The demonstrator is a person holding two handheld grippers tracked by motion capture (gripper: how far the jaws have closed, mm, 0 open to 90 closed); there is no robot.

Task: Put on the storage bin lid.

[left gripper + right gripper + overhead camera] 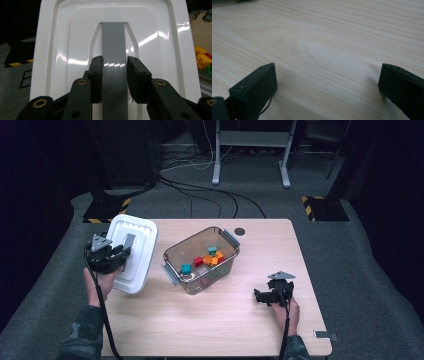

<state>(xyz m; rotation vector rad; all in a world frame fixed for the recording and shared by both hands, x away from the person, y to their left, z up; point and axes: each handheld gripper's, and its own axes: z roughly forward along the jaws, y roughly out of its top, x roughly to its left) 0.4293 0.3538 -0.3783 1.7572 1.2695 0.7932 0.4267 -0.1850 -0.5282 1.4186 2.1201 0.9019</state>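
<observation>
Fingers (114,75) clamp lid handle (113,45), wrist tilted.

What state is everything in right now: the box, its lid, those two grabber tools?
Box: open, lid off, standing on the table, coloured blocks inside.
Lid: off the box, held left of it, tilted.
Lid handle: clamped between the left gripper's pads.
Left gripper: shut on the lid handle.
Right gripper: open, nothing between its jaws, low over the bare table.
</observation>
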